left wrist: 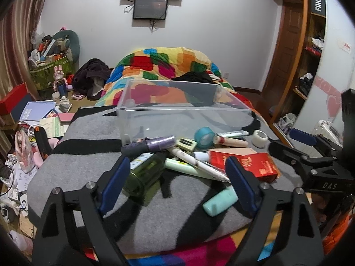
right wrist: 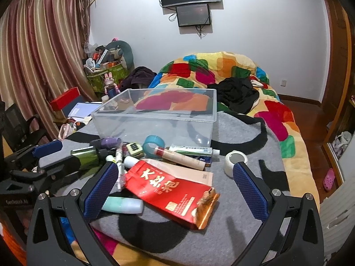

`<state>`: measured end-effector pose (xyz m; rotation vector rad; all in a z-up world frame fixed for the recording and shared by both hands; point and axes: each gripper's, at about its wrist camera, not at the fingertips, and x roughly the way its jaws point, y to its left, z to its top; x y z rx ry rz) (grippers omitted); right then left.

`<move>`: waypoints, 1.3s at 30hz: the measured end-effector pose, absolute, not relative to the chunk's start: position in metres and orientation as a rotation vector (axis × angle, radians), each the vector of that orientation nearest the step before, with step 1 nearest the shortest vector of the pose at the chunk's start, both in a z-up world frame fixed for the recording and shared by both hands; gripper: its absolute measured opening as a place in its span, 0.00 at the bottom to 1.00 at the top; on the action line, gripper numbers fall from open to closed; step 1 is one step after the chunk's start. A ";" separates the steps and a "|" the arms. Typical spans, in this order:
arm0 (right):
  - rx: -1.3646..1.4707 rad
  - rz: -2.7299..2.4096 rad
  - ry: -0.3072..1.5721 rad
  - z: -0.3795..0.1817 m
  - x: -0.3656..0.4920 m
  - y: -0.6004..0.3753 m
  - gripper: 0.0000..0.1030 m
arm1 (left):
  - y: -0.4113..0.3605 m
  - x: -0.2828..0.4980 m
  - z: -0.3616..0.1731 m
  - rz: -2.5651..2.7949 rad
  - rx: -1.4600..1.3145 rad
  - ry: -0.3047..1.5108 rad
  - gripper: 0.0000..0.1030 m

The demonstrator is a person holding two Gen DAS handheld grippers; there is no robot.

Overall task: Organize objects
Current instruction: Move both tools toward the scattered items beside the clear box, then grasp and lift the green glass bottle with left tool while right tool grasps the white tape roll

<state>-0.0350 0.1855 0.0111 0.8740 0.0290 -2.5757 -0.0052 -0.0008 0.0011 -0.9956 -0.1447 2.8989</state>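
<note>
nothing is sorted yet: the clear bin (right wrist: 159,119) sits empty on the grey blanket (right wrist: 255,137), and the pile, red pack (right wrist: 170,188), green bottle (left wrist: 144,173), tape (right wrist: 153,144) and tubes, lies just in front of it. my left claw (left wrist: 177,184) and right claw (right wrist: 175,188) both hover released, holding nothing.

Even indoor light, soft shadows, sharp focus, fisheye-bent dark corners
</note>
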 end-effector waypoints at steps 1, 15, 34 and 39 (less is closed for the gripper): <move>0.877 -2.581 0.023 0.010 -0.037 0.188 0.99 | -0.004 -0.007 0.001 2.904 -0.999 -0.150 0.85; 1.092 -2.632 -0.135 -0.020 -0.106 0.240 0.77 | -0.037 -0.039 -0.039 2.889 -1.207 -0.241 0.82; 1.110 -2.607 -0.070 -0.024 -0.111 0.235 0.34 | -0.045 -0.029 -0.022 2.869 -1.169 -0.273 0.40; 1.013 -2.592 -0.070 -0.001 -0.097 0.228 0.34 | -0.050 -0.030 -0.005 2.874 -1.129 -0.266 0.40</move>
